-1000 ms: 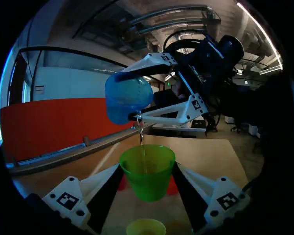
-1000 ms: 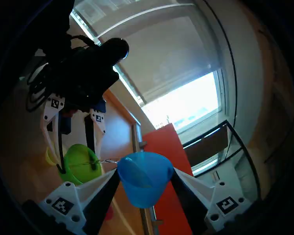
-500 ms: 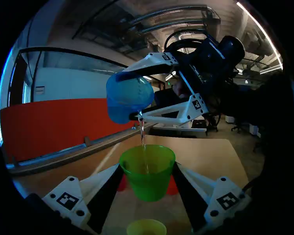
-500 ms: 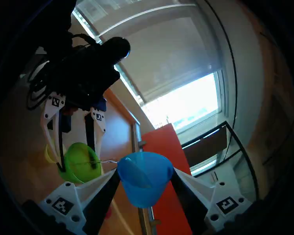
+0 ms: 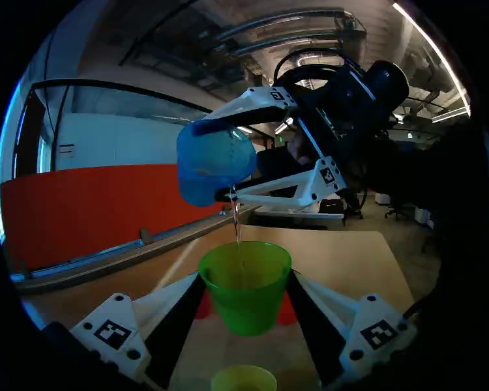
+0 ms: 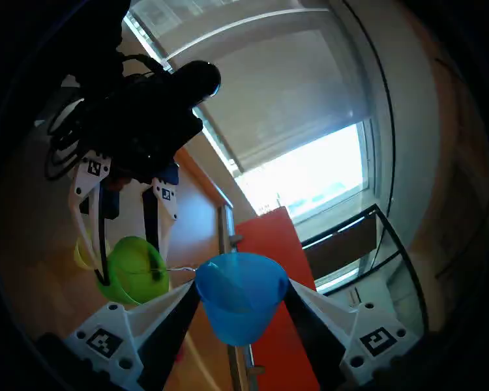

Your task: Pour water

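Note:
In the left gripper view my left gripper (image 5: 246, 296) is shut on a green cup (image 5: 245, 287) held upright above the wooden table (image 5: 349, 260). Above it the right gripper (image 5: 222, 156) holds a blue cup (image 5: 212, 163) tipped over, and a thin stream of water (image 5: 235, 225) runs from its rim into the green cup. In the right gripper view my right gripper (image 6: 241, 303) is shut on the blue cup (image 6: 241, 296). The green cup (image 6: 133, 270) sits to its left between the left gripper's fingers (image 6: 156, 218), with the thin stream (image 6: 179, 268) crossing to it.
A yellow cup (image 5: 243, 379) stands on the table below the green cup, and something red (image 5: 285, 311) lies behind it. An orange partition (image 5: 88, 208) runs along the table's left side. A bright window (image 6: 310, 169) lies beyond the blue cup.
The blue cup has shifted very slightly right and up as water keeps running. The green cup has stayed in place.

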Demonstrator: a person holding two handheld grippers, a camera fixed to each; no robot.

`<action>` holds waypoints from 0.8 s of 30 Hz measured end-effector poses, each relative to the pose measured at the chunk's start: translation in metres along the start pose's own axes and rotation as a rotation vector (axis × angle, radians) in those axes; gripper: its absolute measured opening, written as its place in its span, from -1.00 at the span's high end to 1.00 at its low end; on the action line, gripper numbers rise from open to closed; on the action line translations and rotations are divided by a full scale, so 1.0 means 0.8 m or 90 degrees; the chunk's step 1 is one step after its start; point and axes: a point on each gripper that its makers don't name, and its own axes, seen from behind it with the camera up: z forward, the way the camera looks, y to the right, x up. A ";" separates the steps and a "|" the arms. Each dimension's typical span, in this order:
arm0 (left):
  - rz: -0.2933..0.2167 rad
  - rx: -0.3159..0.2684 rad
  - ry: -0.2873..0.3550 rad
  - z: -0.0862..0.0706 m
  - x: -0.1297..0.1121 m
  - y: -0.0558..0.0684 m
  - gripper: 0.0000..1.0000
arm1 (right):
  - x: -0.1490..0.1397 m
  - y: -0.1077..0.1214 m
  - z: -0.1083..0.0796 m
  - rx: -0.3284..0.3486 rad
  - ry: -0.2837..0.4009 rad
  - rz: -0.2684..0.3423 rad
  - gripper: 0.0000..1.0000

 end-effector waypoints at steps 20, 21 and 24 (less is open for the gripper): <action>0.000 -0.003 0.001 0.002 0.001 0.002 -0.72 | 0.002 0.002 0.000 -0.002 -0.002 -0.018 -0.81; 0.000 -0.003 0.001 0.003 0.001 0.002 -0.72 | 0.002 0.002 0.000 -0.002 -0.002 -0.018 -0.81; -0.001 -0.004 0.001 0.003 0.001 0.004 -0.72 | 0.001 0.001 0.000 0.000 -0.002 -0.018 -0.81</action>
